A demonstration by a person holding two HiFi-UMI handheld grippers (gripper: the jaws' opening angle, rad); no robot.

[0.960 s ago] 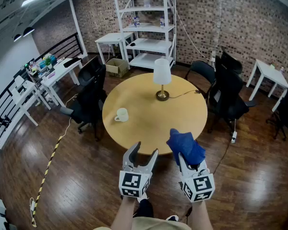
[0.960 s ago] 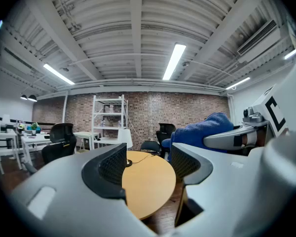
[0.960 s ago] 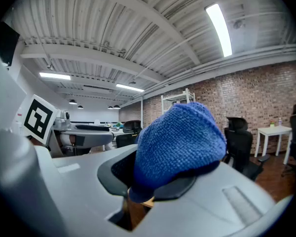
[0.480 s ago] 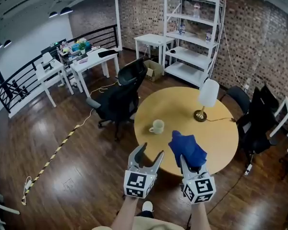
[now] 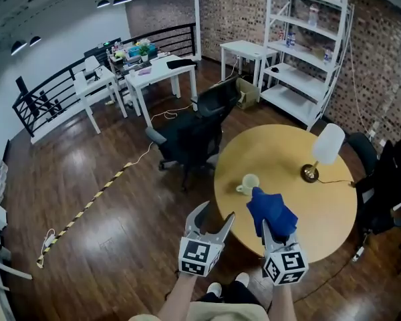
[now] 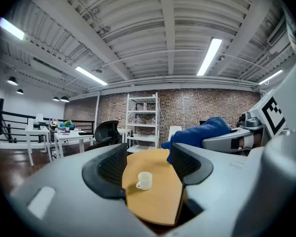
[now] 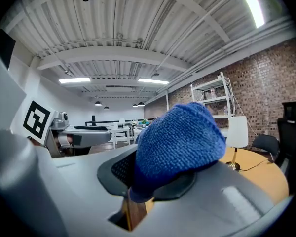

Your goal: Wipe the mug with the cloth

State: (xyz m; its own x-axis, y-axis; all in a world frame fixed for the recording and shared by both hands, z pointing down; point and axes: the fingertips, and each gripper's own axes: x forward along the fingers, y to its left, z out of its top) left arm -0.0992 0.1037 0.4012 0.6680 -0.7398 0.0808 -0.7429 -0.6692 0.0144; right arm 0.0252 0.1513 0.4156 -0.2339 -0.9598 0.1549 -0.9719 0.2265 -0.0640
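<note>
No readable text, brand or number anywhere in your views.

- Cube on your left tongs (image 5: 216, 214): black-and-white square left marker (image 5: 198, 254). It is a pattern only, with no letters or digits.
- Cube on your right tongs (image 5: 273, 229): right marker (image 5: 289, 262) of the same kind, also with nothing to read.
- Bottles on the white shelf (image 5: 294, 102) and clutter on the far worktop (image 5: 162, 70): any labels are too small to make out.
</note>
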